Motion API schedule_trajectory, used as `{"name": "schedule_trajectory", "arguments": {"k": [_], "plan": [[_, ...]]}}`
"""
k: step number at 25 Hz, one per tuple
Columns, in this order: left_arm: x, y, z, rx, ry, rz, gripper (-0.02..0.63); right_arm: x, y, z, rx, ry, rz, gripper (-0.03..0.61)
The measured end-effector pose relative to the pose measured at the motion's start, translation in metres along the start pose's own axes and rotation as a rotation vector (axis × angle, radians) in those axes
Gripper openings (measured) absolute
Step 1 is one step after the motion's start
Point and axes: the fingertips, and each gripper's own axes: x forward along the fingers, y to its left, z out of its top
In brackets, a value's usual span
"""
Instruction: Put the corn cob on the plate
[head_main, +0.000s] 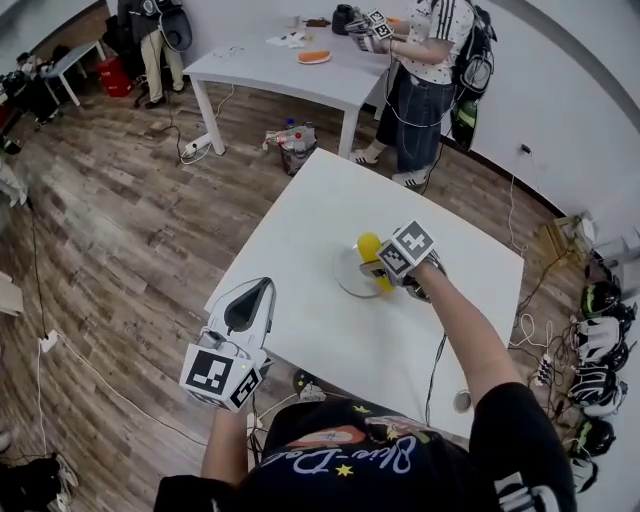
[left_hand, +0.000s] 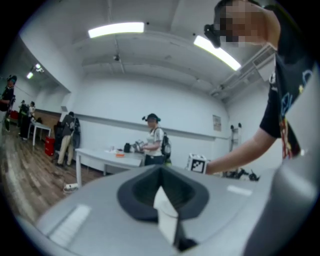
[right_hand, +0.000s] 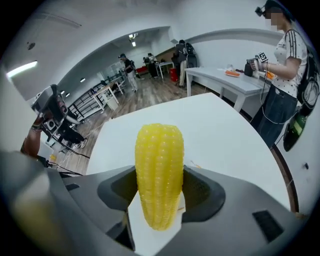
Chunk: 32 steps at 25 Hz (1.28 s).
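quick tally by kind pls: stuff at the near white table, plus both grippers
Corn: 1, the yellow corn cob clamped in the right gripper
Plates: 1, the pale round plate on the white table
Grippers: 2, counting the empty left gripper
Total: 4

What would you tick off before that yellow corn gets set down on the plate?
1. Grip on the corn cob: ok, the right gripper has its jaws closed on it.
2. Corn above the plate: ok, judging by the head view.
3. Height above the plate: cannot tell.
4. Landing spot on the plate free: cannot tell, the gripper covers part of it.
5. Left gripper out of the way: ok, shut, empty, off the table's near edge.
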Motion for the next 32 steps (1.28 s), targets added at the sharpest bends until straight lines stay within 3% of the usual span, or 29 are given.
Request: {"name": "schedule_trajectory", "arguments": {"k": [8,18,26,32], "plan": [[-0.012,0.044,-0.012,-0.052,0.022,0.071,-0.011,0.041,-0.014,0.004,-0.029,0.18,-0.016,0.261],[-0.012,0.056,-0.017,-0.069,0.028,0.065,-0.011,0.064,-0.013,0.009,-0.054,0.124,-0.065,0.261],[-0.003,0.034,-0.014,-0.069,0.032,0.023,-0.011,0.037,-0.015,0.015,-0.025,-0.082,-0.109,0.262],[0.006,0.004,-0.003,-0.006,0.015,-0.019,-0.011,-0.048,0.006,0.03,0.137,-0.542,-0.153,0.261]]}}
